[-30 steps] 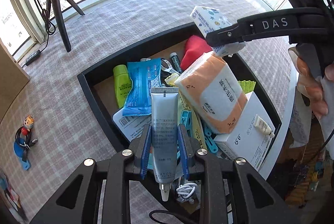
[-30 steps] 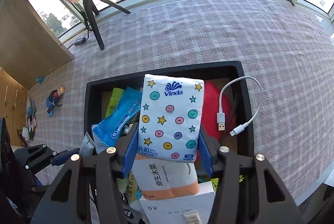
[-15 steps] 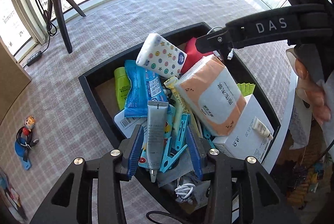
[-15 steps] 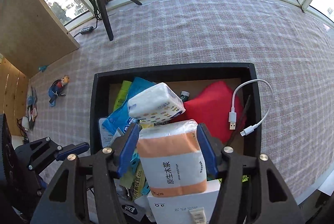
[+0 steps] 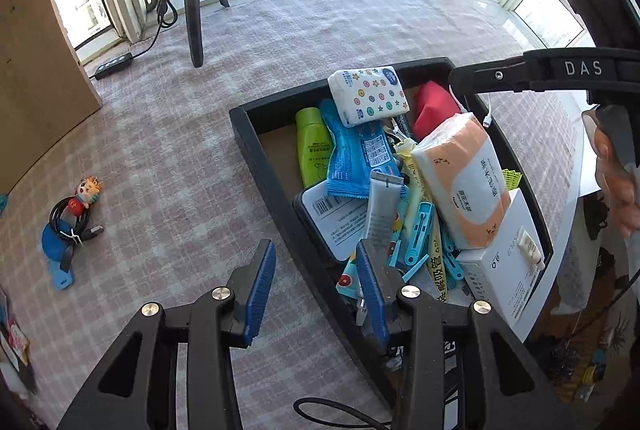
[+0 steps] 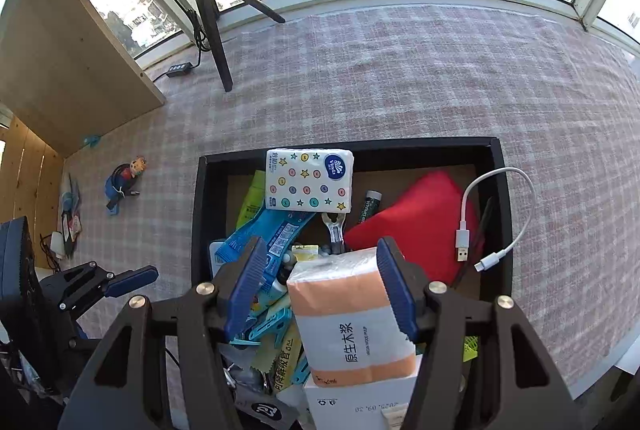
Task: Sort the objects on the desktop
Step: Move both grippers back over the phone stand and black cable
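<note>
Dropped tissue pack [image 6: 309, 180] lies atop black box [image 5: 256, 145].

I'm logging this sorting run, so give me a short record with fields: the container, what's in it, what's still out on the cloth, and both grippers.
container: black tray on the checked tablecloth
on top: star-patterned Vinda tissue pack, orange-and-white tissue pack
also inside: red pouch, white USB cable, grey tube, green bottle, blue packet
outside tray: cartoon figure with coiled cable
left gripper: open, empty
right gripper: open, above the orange-and-white tissue pack
</note>
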Available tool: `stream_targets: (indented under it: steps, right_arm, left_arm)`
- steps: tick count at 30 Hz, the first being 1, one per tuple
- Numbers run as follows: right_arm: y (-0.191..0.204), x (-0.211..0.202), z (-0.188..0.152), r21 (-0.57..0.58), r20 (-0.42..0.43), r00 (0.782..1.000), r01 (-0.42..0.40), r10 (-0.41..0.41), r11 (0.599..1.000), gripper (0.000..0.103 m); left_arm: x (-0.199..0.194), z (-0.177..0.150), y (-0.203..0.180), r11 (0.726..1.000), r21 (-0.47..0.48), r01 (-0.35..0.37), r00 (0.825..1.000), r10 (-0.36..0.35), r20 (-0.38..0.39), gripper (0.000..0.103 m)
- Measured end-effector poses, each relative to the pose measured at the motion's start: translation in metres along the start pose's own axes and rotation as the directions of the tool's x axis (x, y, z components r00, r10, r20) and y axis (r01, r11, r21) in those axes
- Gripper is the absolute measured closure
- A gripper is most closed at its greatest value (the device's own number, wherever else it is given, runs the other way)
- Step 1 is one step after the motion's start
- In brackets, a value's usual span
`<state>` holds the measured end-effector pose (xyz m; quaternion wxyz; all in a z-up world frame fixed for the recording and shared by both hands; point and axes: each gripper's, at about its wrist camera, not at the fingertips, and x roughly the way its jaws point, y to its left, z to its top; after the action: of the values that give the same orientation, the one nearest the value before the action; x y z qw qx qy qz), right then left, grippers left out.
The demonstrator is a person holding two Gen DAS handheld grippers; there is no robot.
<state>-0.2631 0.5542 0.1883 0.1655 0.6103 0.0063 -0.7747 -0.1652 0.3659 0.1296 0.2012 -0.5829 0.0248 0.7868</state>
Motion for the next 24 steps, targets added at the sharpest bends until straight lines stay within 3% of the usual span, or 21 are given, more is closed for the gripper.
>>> stream_targets:
  steps: [6,11,18,24]
  right_arm:
    - [0.031,0.006,0.006,-0.045,0.015,0.999,-0.032,0.032,0.998,0.046]
    - [0.074,0.021,0.013,-0.111,-0.002,0.997,-0.077,0.077,0.991,0.047]
    - [0.147,0.052,0.017,-0.221,-0.044,0.991,-0.130,0.123,0.967,0.047]
    - [0.204,0.074,0.022,-0.300,-0.086,0.985,-0.167,0.148,0.939,0.047]
  left_arm:
    - [-0.011,-0.018,0.058,0.992,-0.107,-0.065,0.998,0.067,0.011,0.063]
    - [-0.022,-0.044,0.119,0.967,-0.228,-0.114,0.993,0.121,0.016,0.063]
    - [-0.036,-0.095,0.207,0.895,-0.398,-0.200,0.978,0.210,-0.020,0.063]
    - [-0.061,-0.130,0.282,0.804,-0.538,-0.253,0.960,0.277,-0.037,0.063]
